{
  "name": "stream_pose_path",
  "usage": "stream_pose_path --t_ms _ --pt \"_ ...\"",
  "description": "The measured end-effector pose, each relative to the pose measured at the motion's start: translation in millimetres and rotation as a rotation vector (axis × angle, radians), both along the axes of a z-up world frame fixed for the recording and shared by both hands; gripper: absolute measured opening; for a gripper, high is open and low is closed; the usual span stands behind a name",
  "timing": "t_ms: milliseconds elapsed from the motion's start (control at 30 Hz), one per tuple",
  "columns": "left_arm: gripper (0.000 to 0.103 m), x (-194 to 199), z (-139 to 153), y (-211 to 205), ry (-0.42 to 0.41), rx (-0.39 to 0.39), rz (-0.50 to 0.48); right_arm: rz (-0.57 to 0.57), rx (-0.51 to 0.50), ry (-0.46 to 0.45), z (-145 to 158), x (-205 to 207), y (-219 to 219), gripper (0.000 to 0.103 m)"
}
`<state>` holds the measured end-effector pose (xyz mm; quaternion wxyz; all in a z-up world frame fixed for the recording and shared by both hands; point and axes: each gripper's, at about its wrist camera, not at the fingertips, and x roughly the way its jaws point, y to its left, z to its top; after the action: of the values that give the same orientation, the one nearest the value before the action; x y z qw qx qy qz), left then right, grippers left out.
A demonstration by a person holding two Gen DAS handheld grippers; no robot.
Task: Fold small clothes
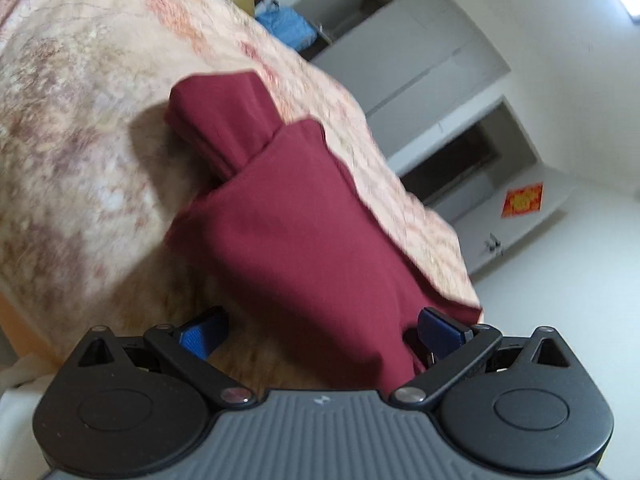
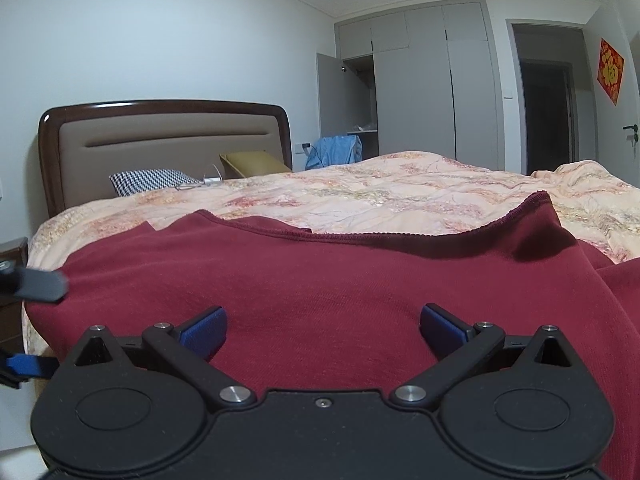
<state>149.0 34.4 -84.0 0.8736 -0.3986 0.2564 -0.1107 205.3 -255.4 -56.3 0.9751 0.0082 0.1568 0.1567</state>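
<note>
White walls, grey wardrobe (image 2: 432, 88), padded headboard (image 2: 168, 148), floral quilt (image 2: 400, 196).

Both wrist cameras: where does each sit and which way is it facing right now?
Left wrist: on the left gripper, tilted, looking along the red garment on the bedspread toward the wardrobe; own open blue fingers show.
Right wrist: on the right gripper, level and low over the garment, facing the headboard; own open fingers show, the left gripper at the left edge.
Shared: garment, bedspread, wardrobe.

A dark red garment (image 2: 340, 280) lies on a peach floral quilt (image 2: 400, 196); at ten o'clock sits a black-and-white checked pillow (image 2: 150, 180), beside an olive cushion (image 2: 256, 162).
</note>
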Motion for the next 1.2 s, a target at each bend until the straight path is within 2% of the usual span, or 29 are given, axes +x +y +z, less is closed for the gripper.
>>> stream_pose_path --t_ms 100,167,300,400,500,567,733,1200 --pt "0.102 14 2 4 -0.045 -0.001 0.06 0.002 0.008 -0.001 0 1 -1 0.103" --pt "0.101 22 3 9 -0.079 -0.039 0.094 0.004 0.015 -0.004 -1 -1 -3 0.103" --pt "0.079 41 -1 14 -0.074 -0.049 0.196 0.006 0.028 -0.008 -1 -2 -6 0.103" --pt "0.073 44 -11 14 -0.087 -0.072 0.249 0.009 0.038 -0.009 -1 -4 -10 0.103" --pt "0.065 38 -17 11 -0.12 -0.017 0.245 0.009 0.041 -0.008 -1 -4 -11 0.103" --pt "0.064 38 -18 13 -0.127 -0.024 0.239 0.007 0.035 -0.009 -1 -4 -11 0.103" --pt "0.065 43 -17 24 -0.097 -0.096 0.242 0.001 0.019 -0.007 0 -4 -9 0.103" --pt "0.065 42 -19 36 -0.068 -0.12 0.223 -0.012 -0.015 -0.002 0 -2 1 0.103"
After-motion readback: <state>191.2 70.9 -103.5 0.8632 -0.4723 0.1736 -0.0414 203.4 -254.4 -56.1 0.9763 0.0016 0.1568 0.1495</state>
